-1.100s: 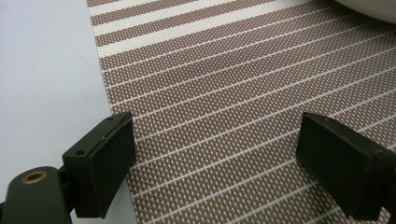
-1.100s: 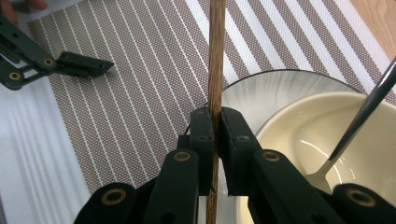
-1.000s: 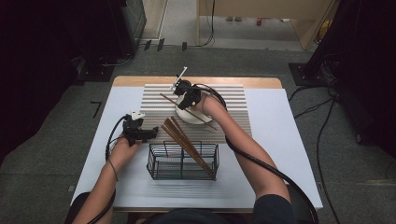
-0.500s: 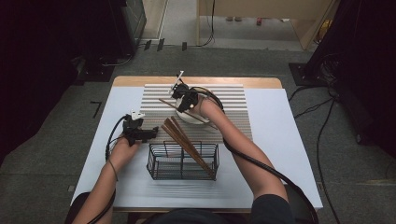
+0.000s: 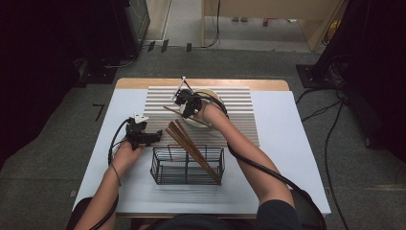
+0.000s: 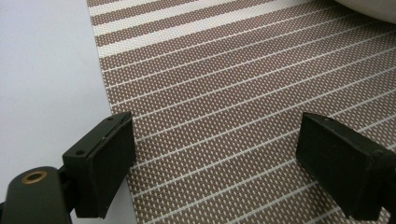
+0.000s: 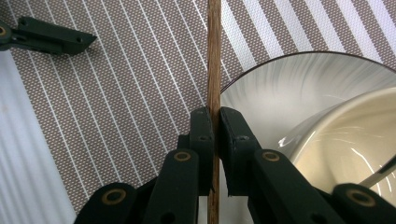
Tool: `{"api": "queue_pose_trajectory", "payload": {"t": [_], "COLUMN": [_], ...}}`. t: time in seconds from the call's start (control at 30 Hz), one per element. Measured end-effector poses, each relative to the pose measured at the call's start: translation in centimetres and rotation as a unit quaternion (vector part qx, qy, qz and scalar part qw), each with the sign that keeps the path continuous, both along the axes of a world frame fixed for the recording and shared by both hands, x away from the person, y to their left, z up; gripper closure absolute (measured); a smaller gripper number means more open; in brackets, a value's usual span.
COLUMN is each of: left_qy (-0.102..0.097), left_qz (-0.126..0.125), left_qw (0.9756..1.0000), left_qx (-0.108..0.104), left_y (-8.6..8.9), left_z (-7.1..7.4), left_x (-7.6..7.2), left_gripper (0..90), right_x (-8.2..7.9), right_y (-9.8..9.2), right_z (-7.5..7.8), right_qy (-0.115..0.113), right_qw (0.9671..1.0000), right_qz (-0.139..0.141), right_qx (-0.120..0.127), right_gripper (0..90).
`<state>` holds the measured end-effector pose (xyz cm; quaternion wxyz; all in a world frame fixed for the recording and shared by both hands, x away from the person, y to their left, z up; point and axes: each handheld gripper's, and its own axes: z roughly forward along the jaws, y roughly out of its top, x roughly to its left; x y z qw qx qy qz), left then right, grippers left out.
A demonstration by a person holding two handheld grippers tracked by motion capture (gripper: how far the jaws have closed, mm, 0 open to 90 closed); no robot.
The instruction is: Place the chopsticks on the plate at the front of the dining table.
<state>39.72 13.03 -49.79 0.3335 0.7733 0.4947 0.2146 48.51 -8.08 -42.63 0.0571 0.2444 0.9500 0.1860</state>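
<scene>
My right gripper (image 5: 184,104) hangs over the left rim of a pale bowl (image 5: 213,93) at the back of the striped placemat (image 5: 239,110). It is shut on a wooden chopstick (image 5: 168,109) that lies roughly level across the rim. In the right gripper view the pads (image 7: 203,128) pinch the chopstick (image 7: 214,56) beside the bowl (image 7: 327,116). My left gripper (image 5: 154,136) rests low at the mat's left edge. Its jaws stand wide apart (image 6: 215,172) over bare placemat (image 6: 233,93), with nothing between them.
A black wire basket (image 5: 163,167) stands near the table's front, with several brown chopsticks (image 5: 186,143) leaning out of it toward the back left. White cloth (image 5: 287,158) covers the table around the mat. Cables trail from both grippers.
The right gripper has shifted very slightly with the chopstick still in it. The left gripper has kept still.
</scene>
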Motion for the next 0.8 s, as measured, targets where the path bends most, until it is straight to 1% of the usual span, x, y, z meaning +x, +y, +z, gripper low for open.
{"api": "queue_pose_trajectory", "payload": {"t": [0.23, 0.6, 0.67, 0.8], "left_qy": [0.000, 0.000, 0.000, 0.000], "left_qz": [0.000, 0.000, 0.000, 0.000], "left_qw": [1.0000, 1.0000, 1.0000, 1.0000], "left_qx": [0.000, 0.000, 0.000, 0.000], "left_y": [0.00, 0.00, 0.00, 0.00], "left_z": [0.00, 0.00, 0.00, 0.00], "left_x": [0.00, 0.00, 0.00, 0.00], "left_gripper": [12.3, 12.2, 12.3, 12.3], "right_x": [-0.02, -0.06, -0.07, -0.15], "right_y": [0.04, 0.05, 0.10, 0.17], "right_z": [-0.35, -0.50, -0.50, -0.55], "right_qy": [0.002, 0.009, 0.006, 0.009], "right_qw": [1.0000, 0.9998, 0.9998, 0.9998], "right_qz": [0.002, -0.007, -0.004, -0.005], "right_qx": [-0.006, -0.017, -0.018, -0.018], "right_gripper": [85.0, 84.7, 83.9, 82.0]}}
